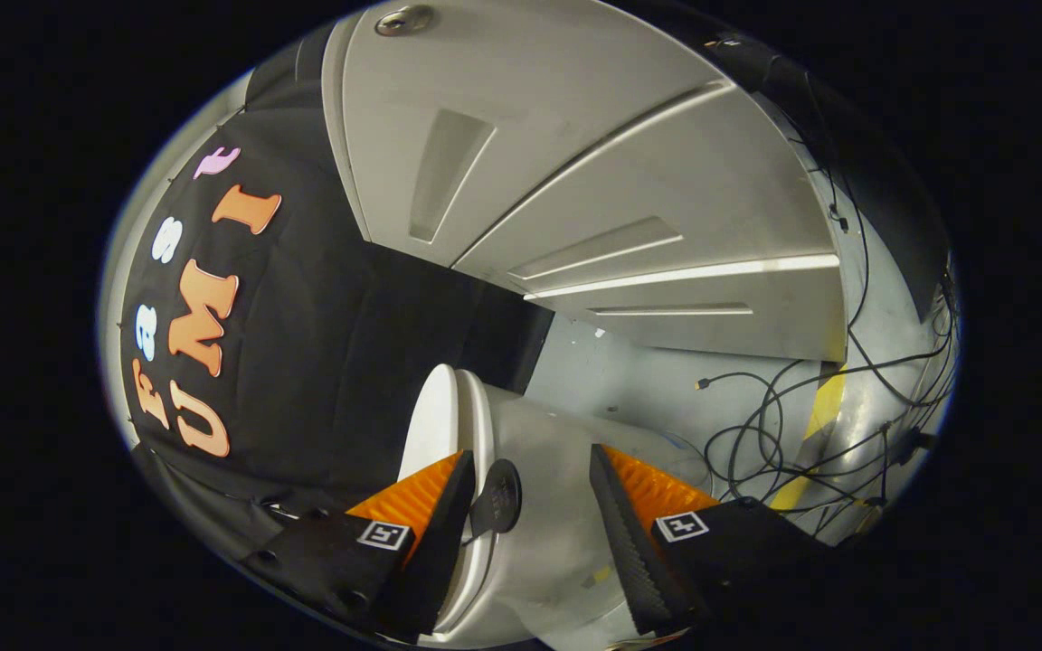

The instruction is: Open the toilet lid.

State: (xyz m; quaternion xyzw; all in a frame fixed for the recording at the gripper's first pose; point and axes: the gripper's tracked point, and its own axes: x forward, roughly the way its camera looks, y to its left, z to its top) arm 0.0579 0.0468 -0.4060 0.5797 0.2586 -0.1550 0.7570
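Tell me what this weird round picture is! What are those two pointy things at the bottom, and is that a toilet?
A person is holding a grabbing tool with two fingers, and a small camera rides on it, looking forward along those fingers. Its wide lens bends everything into a round, tilted picture. The two pointy things are the tool's fingers, spread open and holding nothing. Yes, that is a toilet, seen tipped sideways. Its white lid sits right by one finger, next to the booth's black cloth wall. Beyond the toilet are grey panels, and loose black cables lie on the floor.
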